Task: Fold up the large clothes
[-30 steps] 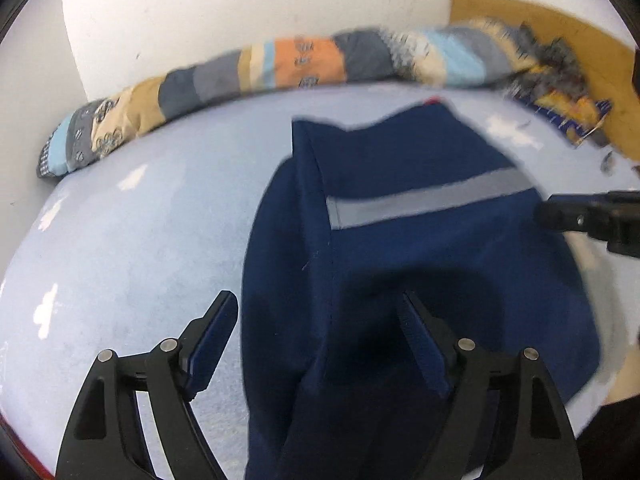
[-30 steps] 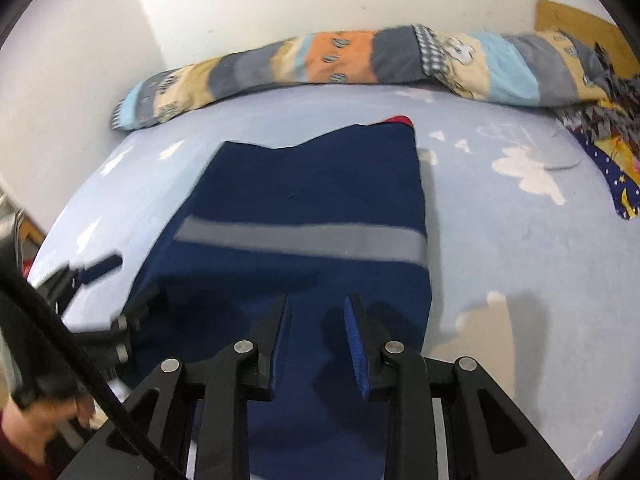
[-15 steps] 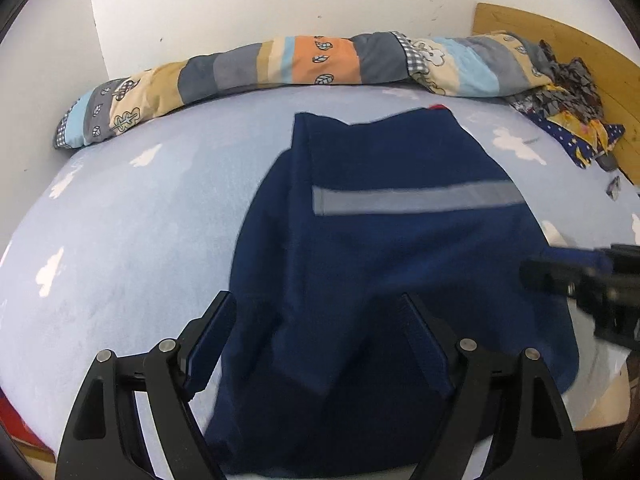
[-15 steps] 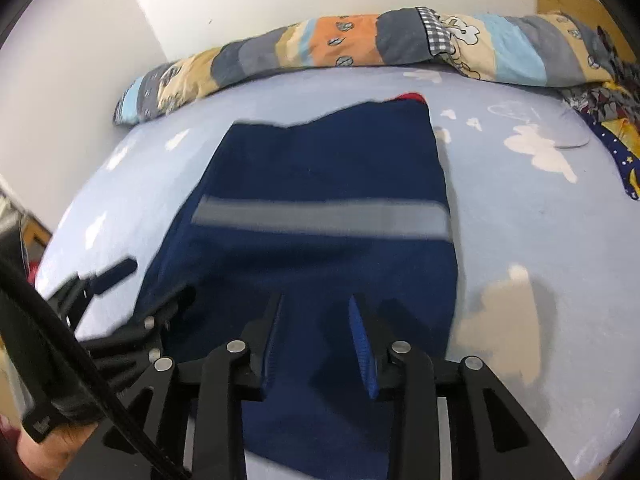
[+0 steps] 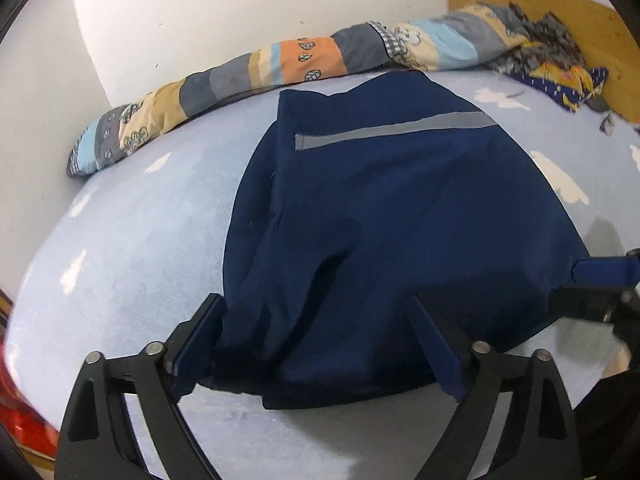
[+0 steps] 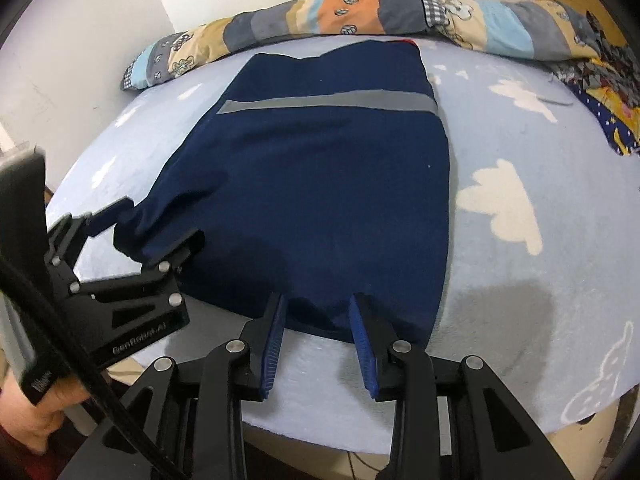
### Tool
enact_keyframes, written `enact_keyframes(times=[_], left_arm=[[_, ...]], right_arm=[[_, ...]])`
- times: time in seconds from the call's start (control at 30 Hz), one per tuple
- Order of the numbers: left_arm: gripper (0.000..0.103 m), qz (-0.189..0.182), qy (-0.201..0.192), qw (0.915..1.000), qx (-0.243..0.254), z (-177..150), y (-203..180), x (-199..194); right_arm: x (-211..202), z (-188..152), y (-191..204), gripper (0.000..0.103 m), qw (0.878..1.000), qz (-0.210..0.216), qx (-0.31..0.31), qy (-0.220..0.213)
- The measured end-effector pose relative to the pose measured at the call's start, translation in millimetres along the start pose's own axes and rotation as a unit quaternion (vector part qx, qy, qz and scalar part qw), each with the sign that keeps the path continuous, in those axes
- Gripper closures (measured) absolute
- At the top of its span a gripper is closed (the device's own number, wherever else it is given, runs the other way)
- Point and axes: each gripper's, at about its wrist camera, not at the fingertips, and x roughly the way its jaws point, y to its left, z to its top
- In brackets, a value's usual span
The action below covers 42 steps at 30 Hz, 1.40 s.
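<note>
In the left wrist view, the navy garment [image 5: 392,216] is seen spread on the light-blue cloud-print bedsheet [image 5: 132,232], its near corner lying between the widely parted fingers of the left gripper [image 5: 316,344]. In the right wrist view, the right gripper [image 6: 318,320] is held narrowly apart at the garment's near hem, nothing being gripped.

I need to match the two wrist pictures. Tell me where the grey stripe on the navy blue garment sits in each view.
Left wrist: the grey stripe runs across the upper middle, rising to the right.
Right wrist: the grey stripe lies nearly level, upper centre.
Shared landmark: the long patchwork bolster against the white wall, beyond the navy blue garment.
</note>
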Motion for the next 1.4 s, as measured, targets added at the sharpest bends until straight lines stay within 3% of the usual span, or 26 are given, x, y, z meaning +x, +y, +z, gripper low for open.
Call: enact_keyframes(times=[0.07, 0.13, 0.23, 0.3, 0.43, 0.47, 0.63, 0.8, 0.97, 1.1, 1.23, 1.4], left_arm=[[0.008, -0.025, 0.015, 0.9986, -0.045, -3.2, 12.0, 4.7], [0.006, -0.035, 0.017, 0.9977, -0.056, -1.5, 16.1, 7.2], [0.003, -0.027, 0.012, 0.9972, -0.068, -6.2, 14.8, 9.3], [0.0, -0.02, 0.007, 0.9972, -0.071, -6.7, 11.6, 9.9], [0.0, -0.018, 0.007, 0.9962, -0.085, -4.2, 13.5, 14.6], [0.0, -0.021, 0.008, 0.9957, -0.09, -4.2, 14.9, 15.6], [0.0, -0.024, 0.005, 0.9953, -0.094, -3.4, 16.1, 16.3], [0.0, -0.022, 0.004, 0.9955, -0.092, -3.3, 15.8, 17.1], [0.0, -0.021, 0.003, 0.9957, -0.09, -3.2, 15.7, 17.9], [0.0, -0.018, 0.001, 0.996, -0.088, -3.3, 14.2, 16.9], [0.0, -0.018, 0.0, 0.996, -0.088, -2.8, 13.8, 16.9], [0.0, -0.018, 0.0, 0.9959, -0.089, -3.1, 12.6, 16.4]], right_arm=[[1.5, -0.4, -1.8, 0.066, 1.0, 0.006, 0.01, 0.003], [5.2, -0.2, 0.3, 0.064, 1.0, 0.002, 0.005, 0.006], [9.3, -1.2, 6.5, 0.052, 1.0, -0.003, 0.0, 0.006], [11.2, -2.3, 14.9, 0.037, 1.0, -0.011, -0.009, 0.003], [17.2, -6.0, 32.4, 0.031, 0.997, -0.055, -0.045, -0.004], [18.1, -6.1, 35.6, 0.025, 0.997, -0.056, -0.052, -0.003], [8.5, -4.2, 38.4, 0.025, 0.995, -0.063, -0.072, -0.015], [-11.0, 6.6, 18.7, 0.025, 0.993, -0.098, -0.045, -0.054], [1.8, 7.7, -2.2, 0.025, 0.997, -0.077, 0.008, -0.023], [11.2, 5.6, -1.6, 0.018, 0.996, -0.093, -0.001, -0.014], [10.6, 4.4, -1.2, 0.017, 0.996, -0.092, 0.0, -0.016], [-1.2, 7.3, -1.5, 0.027, 0.995, -0.093, 0.002, -0.034]])
